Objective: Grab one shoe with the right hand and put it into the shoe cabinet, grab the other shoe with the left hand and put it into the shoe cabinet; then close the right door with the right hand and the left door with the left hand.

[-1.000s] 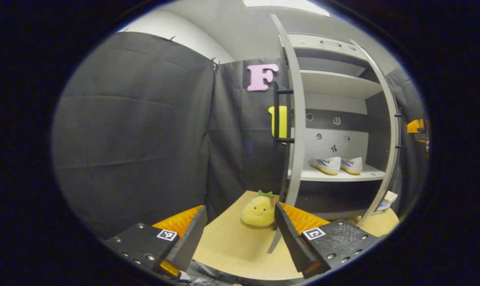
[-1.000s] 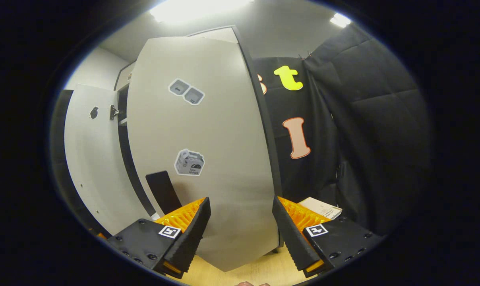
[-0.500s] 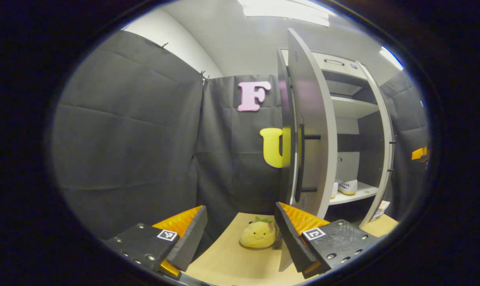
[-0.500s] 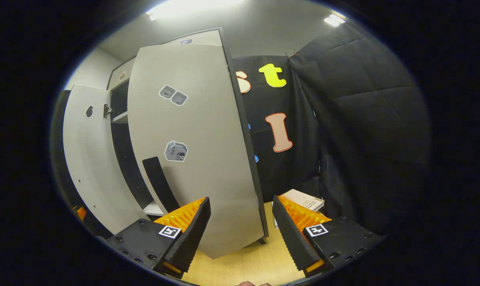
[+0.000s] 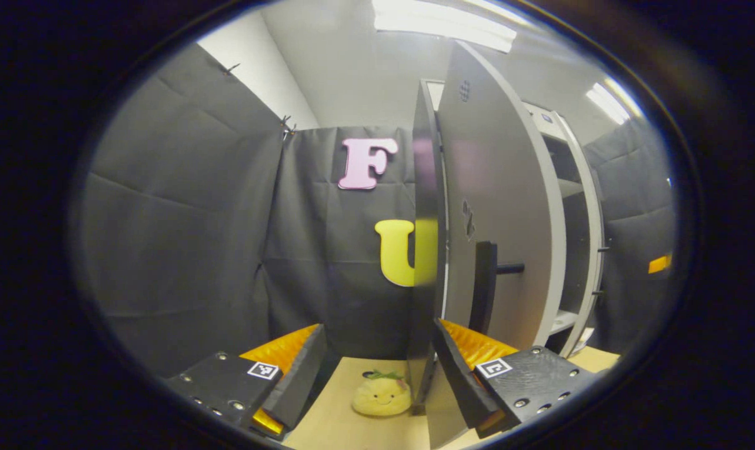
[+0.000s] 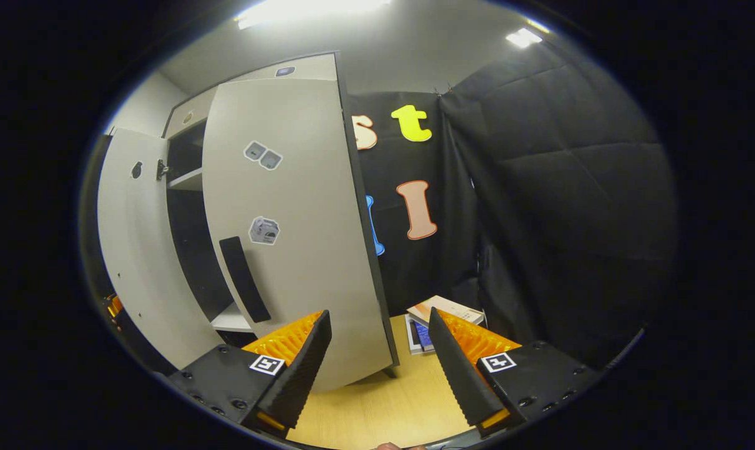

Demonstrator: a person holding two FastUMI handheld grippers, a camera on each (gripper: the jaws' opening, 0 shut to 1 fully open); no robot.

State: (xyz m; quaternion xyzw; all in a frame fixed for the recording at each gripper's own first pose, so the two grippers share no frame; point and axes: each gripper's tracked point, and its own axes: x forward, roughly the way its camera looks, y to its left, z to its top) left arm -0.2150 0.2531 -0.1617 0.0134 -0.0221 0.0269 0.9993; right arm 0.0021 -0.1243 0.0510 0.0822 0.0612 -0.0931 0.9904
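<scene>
Both grippers stand with their fingers spread and nothing between them. Nearest in the left gripper view, the left gripper hovers just in front of the cabinet's left door, its right-hand finger close by the door's lower edge, though contact cannot be told; a yellow plush toy lies on the table just beside the door's foot. In the right gripper view the right gripper sits near the right door, whose dark handle lies to the left of the fingers. Both doors are partly swung, neither shut, and the shoe cabinet shows a dark gap between them with a shelf edge visible; the shoes cannot be seen from here. Beyond the right door, a few books rest on the table against the cloth wall. The risk, as a judgement: the plush toy sits close to the left door's path and could jam the swing, or a spread finger could get caught between the two doors as they meet.
</scene>
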